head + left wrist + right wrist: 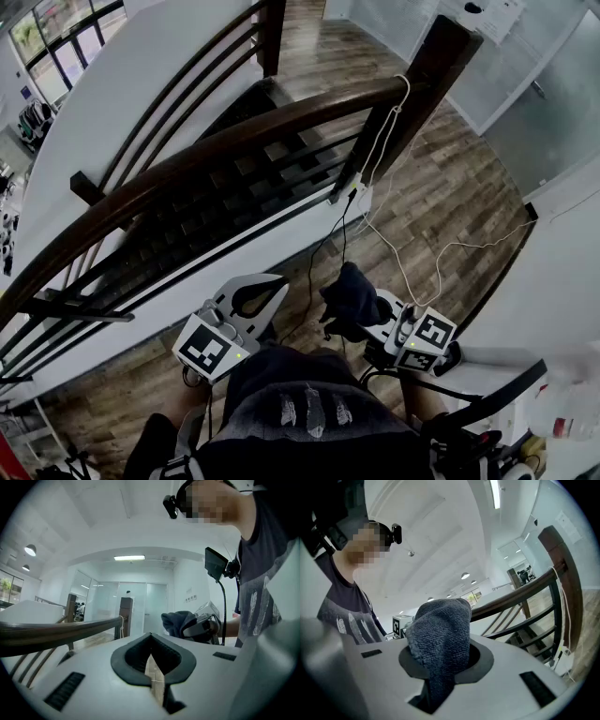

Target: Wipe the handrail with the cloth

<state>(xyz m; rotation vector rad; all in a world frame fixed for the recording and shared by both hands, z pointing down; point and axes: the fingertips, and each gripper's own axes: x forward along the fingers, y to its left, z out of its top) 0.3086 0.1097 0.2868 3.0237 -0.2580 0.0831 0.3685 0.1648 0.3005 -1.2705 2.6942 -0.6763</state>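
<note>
1. The right gripper [440, 667] is clamped on a dark grey-blue terry cloth [440, 630]. The cloth bunches up above the jaws, probably so that a thick pad meets the wood.
2. The left gripper [152, 670] has its jaws pressed together with nothing between them. It seems parked low, out of the way.
3. The dark brown curved wooden handrail [234, 136] runs ahead of both grippers, and the cloth touches no part of it.
4. Wiping looks not yet begun. The cloth would need lifting onto the rail's top, perhaps near the dark wooden newel post [427, 80].
</note>
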